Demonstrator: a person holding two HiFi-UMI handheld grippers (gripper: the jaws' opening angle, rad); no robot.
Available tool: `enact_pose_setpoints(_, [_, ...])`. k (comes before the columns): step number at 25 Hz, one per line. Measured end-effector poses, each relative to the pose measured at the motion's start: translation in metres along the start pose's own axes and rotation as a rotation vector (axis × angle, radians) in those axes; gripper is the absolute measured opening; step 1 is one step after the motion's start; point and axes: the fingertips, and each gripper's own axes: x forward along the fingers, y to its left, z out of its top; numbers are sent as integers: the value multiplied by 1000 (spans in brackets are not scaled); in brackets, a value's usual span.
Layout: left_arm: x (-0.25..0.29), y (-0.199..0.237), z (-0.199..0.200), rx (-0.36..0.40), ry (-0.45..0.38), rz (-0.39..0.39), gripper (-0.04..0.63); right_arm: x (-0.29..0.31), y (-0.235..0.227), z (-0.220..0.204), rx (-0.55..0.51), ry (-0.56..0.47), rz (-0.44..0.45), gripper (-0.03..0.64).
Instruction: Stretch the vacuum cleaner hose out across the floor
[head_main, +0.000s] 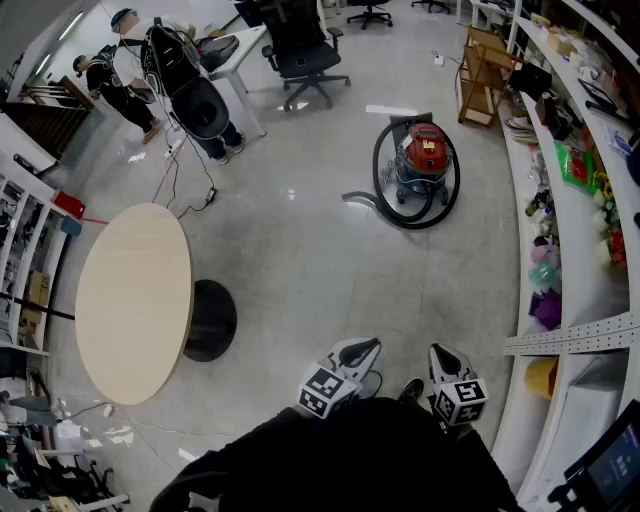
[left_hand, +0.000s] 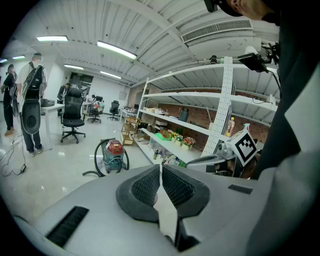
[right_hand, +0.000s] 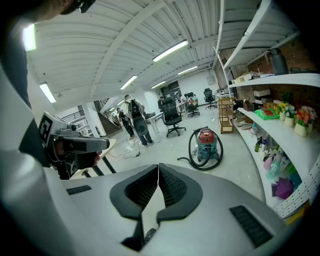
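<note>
Looking down, we held the left gripper (head_main: 365, 346) and the right gripper (head_main: 438, 351) side by side, each with its jaws pressed together on nothing. The hose (head_main: 377, 170) lay looped round the red vacuum (head_main: 425, 150) on the floor well ahead, its end trailing left, near the shelves (head_main: 590, 250) and well apart from the table (head_main: 135, 300).

The left gripper (head_main: 366, 347) and the right gripper (head_main: 441, 353) sit side by side just ahead of the person's dark-clad torso (head_main: 380, 450), both angled slightly downward, jaws closed pad against pad.
</note>
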Motion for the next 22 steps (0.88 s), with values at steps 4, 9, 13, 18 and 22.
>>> enact_pose_setpoints(4, [13, -12, -3, -19, -9, 10, 31, -12, -16, 1, -40, 37, -14, 17])
enact_pose_setpoints(9, [8, -11, -2, -23, -20, 17, 31, -12, -13, 0, -50, 32, -9, 15])
enact_pose_setpoints(13, [-6, 0, 0, -31, -34, 28, 31, -8, 0, 7, -29, 2, -14, 15])
enact_pose_setpoints(18, [-22, 20, 3, -33, -61, 23, 31, 4, 13, 11, -19, -27, -34, 17])
enact_pose_setpoints(22, [-44, 39, -2, -22, -76, 3, 31, 9, 39, 7, -9, -7, -79, 17])
